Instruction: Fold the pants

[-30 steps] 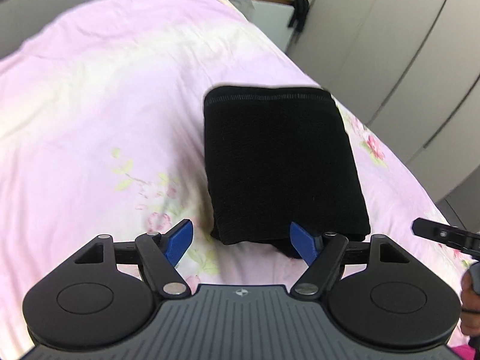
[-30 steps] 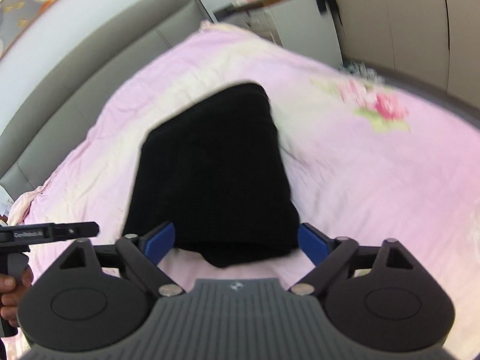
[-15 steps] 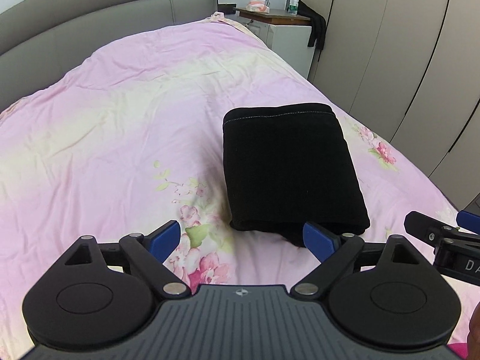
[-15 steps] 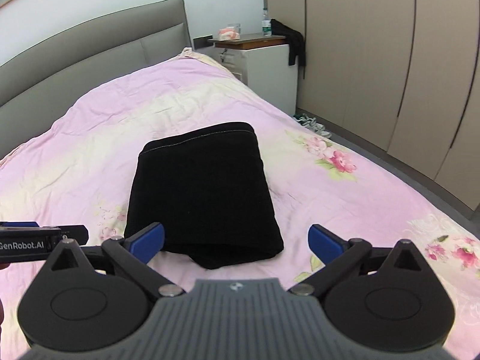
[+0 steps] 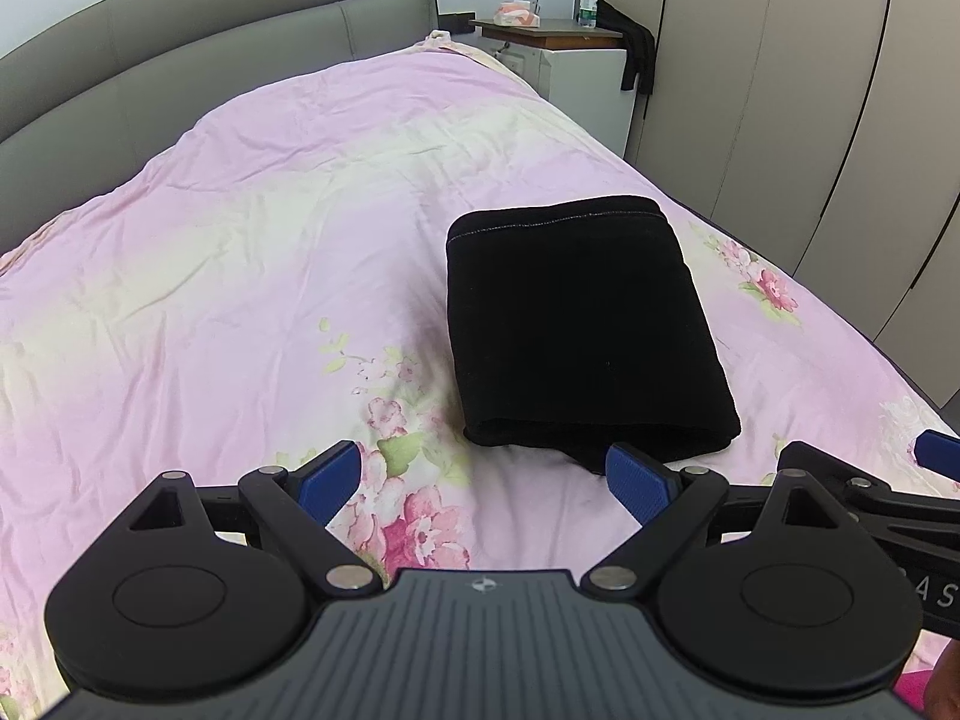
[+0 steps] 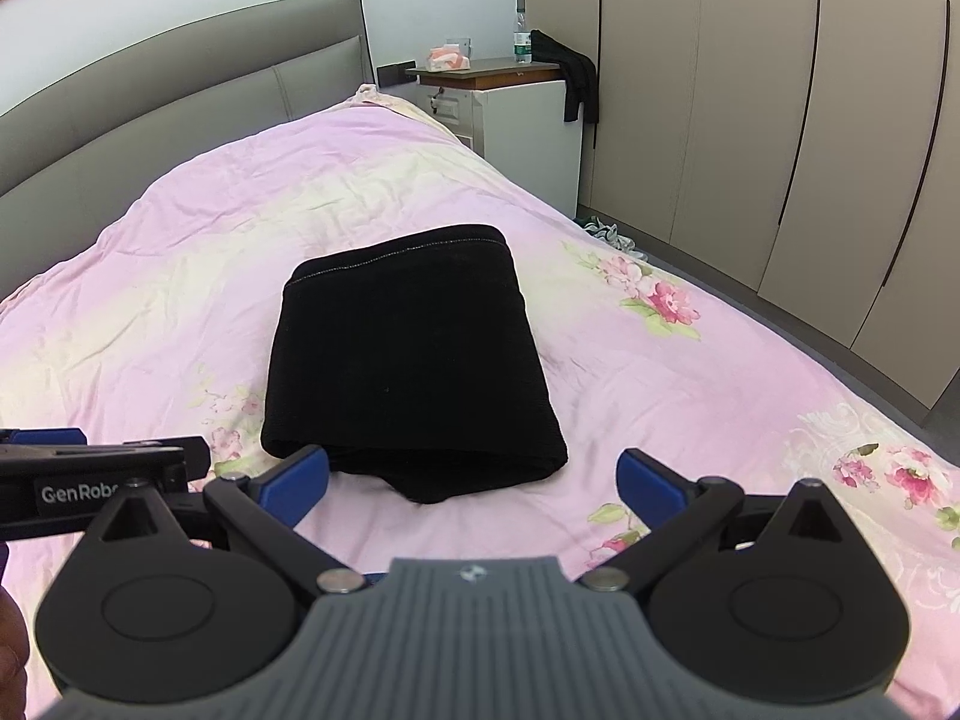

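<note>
The black pants (image 5: 576, 330) (image 6: 408, 354) lie folded into a thick rectangle on the pink floral bedspread (image 5: 240, 276) (image 6: 690, 396). A small flap of cloth sticks out under the near edge. My left gripper (image 5: 483, 483) hovers open above the bed, just short of the bundle's near left corner, nothing between its blue pads. My right gripper (image 6: 474, 477) is open too, wide apart before the bundle's near edge and clear of it. Each gripper shows at the edge of the other's view: the right one (image 5: 870, 498), the left one (image 6: 90, 468).
A grey padded headboard (image 5: 180, 66) runs along the far end of the bed. A white nightstand (image 6: 516, 114) holds a bottle, a tissue box and a draped dark cloth. Beige wardrobe doors (image 6: 750, 120) line the right side, with shoes (image 6: 606, 234) on the floor.
Both grippers have drawn back from the folded pants and lifted, so the bundle looks smaller and farther. Their jaws have spread wider. The pants lie where they were.
</note>
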`<state>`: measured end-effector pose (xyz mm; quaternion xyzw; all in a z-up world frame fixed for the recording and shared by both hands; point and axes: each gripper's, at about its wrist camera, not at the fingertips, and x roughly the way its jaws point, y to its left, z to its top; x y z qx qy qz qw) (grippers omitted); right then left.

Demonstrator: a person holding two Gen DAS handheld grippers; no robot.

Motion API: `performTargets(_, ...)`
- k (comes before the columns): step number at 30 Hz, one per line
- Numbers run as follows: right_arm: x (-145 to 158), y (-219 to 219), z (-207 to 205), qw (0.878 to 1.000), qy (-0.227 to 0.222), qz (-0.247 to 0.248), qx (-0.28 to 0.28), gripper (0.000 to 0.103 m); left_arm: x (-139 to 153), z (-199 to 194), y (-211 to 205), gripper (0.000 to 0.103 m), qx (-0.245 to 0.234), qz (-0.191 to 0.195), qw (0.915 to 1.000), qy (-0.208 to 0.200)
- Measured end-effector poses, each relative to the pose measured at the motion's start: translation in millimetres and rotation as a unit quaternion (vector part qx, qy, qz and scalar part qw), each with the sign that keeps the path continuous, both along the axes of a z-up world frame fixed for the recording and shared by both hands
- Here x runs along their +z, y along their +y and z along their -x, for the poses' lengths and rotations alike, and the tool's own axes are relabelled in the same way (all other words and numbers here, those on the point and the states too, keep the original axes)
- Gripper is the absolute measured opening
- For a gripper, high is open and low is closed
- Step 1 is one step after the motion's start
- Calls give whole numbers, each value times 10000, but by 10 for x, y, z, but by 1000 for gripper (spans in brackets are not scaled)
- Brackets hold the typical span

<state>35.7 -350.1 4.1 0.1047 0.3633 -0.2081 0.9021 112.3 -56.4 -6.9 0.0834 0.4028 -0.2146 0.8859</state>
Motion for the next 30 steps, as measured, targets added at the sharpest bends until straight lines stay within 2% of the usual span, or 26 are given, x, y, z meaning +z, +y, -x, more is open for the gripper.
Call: performTargets(30, 29, -22, 17, 9999, -85, -71, 8, 98, 57, 44, -54, 103, 11, -91, 9999, -138)
